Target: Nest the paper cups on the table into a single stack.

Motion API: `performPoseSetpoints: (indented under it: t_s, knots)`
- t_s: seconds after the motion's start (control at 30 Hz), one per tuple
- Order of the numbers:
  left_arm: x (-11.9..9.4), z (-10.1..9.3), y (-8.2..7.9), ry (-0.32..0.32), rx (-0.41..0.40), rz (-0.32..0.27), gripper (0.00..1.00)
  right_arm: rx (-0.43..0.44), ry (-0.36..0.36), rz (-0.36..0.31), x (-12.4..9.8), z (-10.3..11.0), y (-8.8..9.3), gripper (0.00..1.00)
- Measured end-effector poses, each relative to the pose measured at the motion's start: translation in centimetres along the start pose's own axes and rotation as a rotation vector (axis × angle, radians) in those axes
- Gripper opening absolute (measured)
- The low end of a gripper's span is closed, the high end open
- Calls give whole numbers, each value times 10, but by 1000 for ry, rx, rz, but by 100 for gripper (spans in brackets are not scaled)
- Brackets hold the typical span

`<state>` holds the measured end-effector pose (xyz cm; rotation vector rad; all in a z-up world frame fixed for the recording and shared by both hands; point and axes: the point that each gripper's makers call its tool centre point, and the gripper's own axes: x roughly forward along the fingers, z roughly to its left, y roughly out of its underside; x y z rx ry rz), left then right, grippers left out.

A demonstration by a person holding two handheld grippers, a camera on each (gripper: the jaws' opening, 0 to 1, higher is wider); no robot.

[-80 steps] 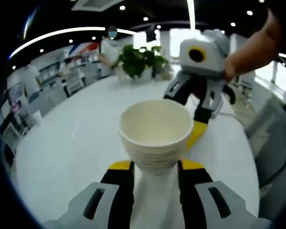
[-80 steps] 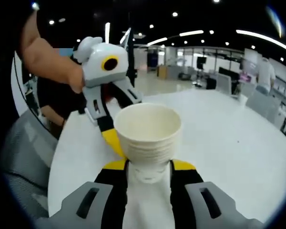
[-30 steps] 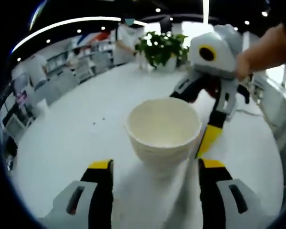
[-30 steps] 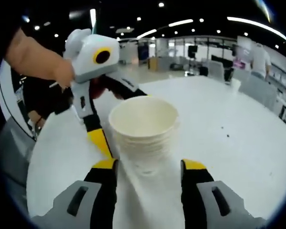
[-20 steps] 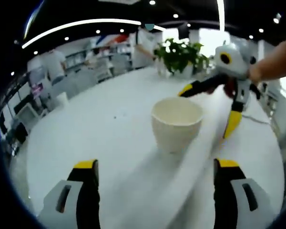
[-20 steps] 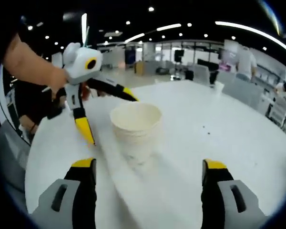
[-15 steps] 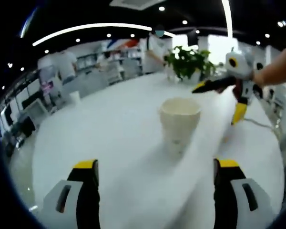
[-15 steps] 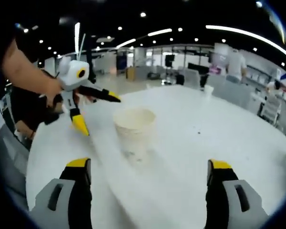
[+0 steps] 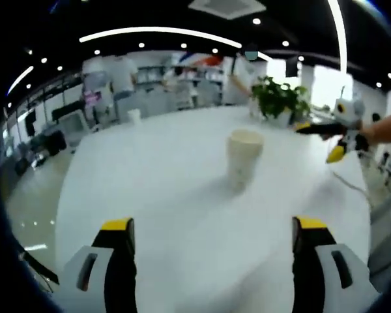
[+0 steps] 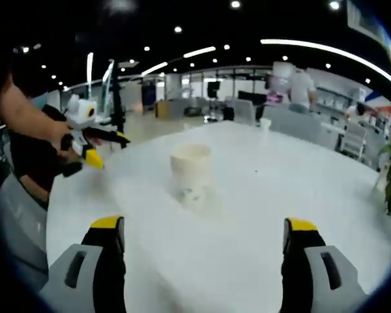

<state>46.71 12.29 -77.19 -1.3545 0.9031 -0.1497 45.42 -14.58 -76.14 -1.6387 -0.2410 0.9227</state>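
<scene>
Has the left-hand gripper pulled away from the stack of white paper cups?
Yes. The left gripper has backed away, open; the stack of white paper cups stands farther off on the white table.

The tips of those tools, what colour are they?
Yellow tips on black fingers; clearest in the left gripper view.

Bright overhead ceiling strips, soft blur, fisheye-warped edges.

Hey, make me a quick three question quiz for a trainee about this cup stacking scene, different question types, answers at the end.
1. True or false: the left gripper is shut on the stack of paper cups.
2. What does the stack stand on? A) a chair B) the white table C) the floor
3. Fill in: the right gripper has its jaws ____.

Key: 1 false; 2 B; 3 open
</scene>
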Motion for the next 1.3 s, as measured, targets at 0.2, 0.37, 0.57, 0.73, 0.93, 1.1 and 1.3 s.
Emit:
performPoseSetpoints:
  t_s: [0.2,0.37,0.57,0.73,0.93,1.1,1.3]
  knots:
    - [-24,-15,10,-8,-19,-3,98,17,35,-4,-27,9,4,100]
    - [-43,-17,14,-26,-32,-9,98,27,45,-7,-44,15,12,100]
    - [-60,-25,25,-42,-51,-4,98,48,67,-12,-63,22,26,100]
    - [-74,-34,32,-53,-70,-14,98,55,75,-25,-77,33,38,100]
    - [-80,-41,39,-53,-58,-14,98,79,94,-31,-91,31,44,100]
    - [-82,-43,34,-49,-57,-27,98,74,92,-37,-92,33,41,100]
    - [-83,-50,28,-32,-38,-39,98,69,83,-39,-91,35,40,100]
